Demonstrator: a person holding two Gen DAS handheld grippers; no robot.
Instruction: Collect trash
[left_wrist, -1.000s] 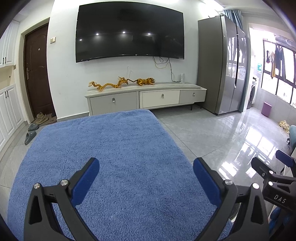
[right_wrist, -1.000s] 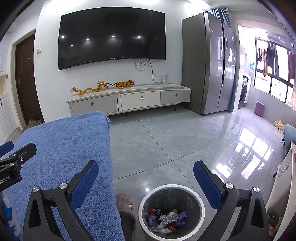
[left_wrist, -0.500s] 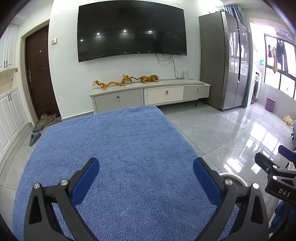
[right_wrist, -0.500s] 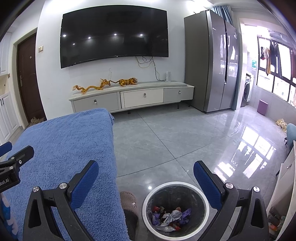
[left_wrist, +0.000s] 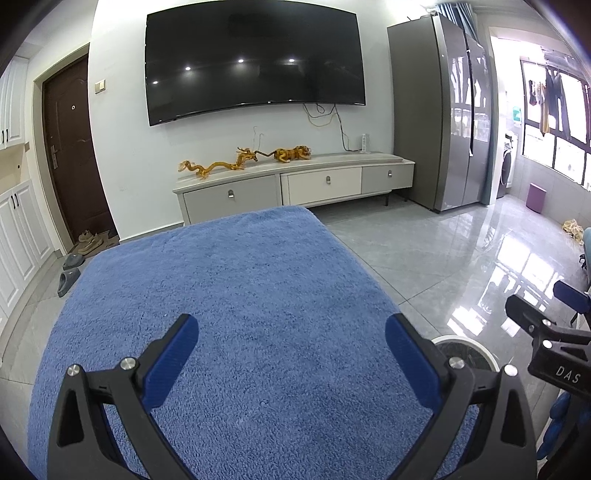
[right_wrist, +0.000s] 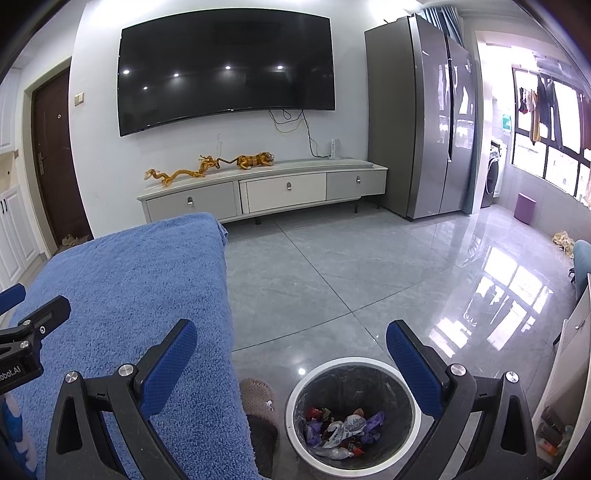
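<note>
A round bin with a white rim (right_wrist: 295, 398) stands on the floor beside the table. Crumpled wrappers (right_wrist: 343, 430) lie at its bottom. My right gripper (right_wrist: 291, 356) is open and empty, held above the bin. My left gripper (left_wrist: 291, 350) is open and empty above the blue towel (left_wrist: 229, 295) that covers the table. No trash shows on the towel. The bin's rim (left_wrist: 476, 345) also shows in the left wrist view, behind my right finger. The right gripper's side (left_wrist: 546, 343) shows at the right edge there.
A TV cabinet (right_wrist: 266, 195) with golden figurines (right_wrist: 207, 166) stands against the far wall under a large TV. A grey fridge (right_wrist: 421, 122) stands to its right. A slippered foot (right_wrist: 260, 402) is between table and bin. The grey tiled floor (right_wrist: 351, 266) is glossy.
Both grippers have risen and tilted slightly, so the views shift down a little. More of the bin has come into both views. Both grippers stay open.
</note>
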